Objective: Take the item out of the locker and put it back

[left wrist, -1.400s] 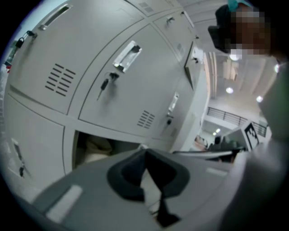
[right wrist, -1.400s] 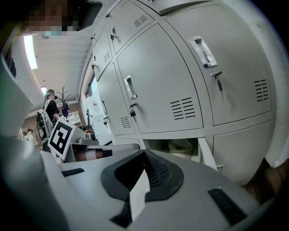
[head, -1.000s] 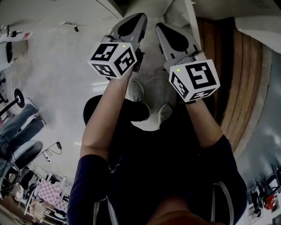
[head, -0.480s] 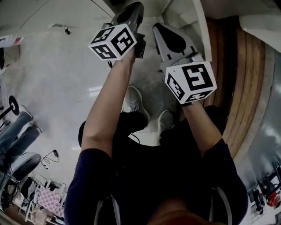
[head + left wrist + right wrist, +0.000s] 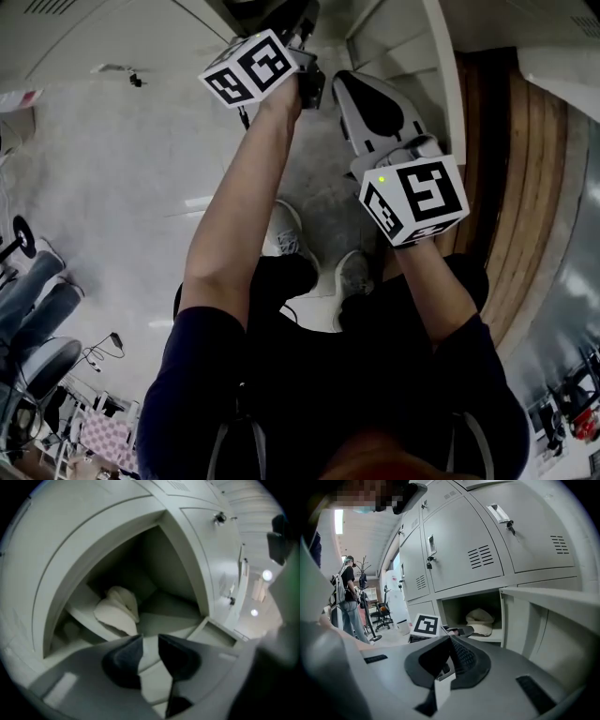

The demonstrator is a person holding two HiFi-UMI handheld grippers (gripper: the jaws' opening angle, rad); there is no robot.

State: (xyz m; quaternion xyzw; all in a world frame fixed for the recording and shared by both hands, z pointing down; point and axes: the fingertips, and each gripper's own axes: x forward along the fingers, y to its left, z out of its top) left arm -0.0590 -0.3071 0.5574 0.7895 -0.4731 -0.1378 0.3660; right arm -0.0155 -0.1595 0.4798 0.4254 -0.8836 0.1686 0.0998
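The open locker compartment (image 5: 154,573) holds a cream, cap-like soft item (image 5: 117,611) on its shelf, also seen as the cream item (image 5: 480,617) in the right gripper view. My left gripper (image 5: 150,638) is held just in front of the opening, a little short of the item. Its jaws are opening, with a narrow gap and nothing between them. In the head view the left gripper (image 5: 286,23) reaches to the top edge. My right gripper (image 5: 451,639) hangs back, shut and empty, as the right gripper (image 5: 349,82) shows below the left one.
The compartment's door (image 5: 553,606) stands swung open on the right. Shut locker doors (image 5: 464,550) fill the wall above. A person (image 5: 347,597) and an office chair (image 5: 383,611) are far off to the left. Wooden boards (image 5: 516,169) run along the right.
My left gripper has moved forward and up toward the locker opening. The right gripper has stayed roughly in place.
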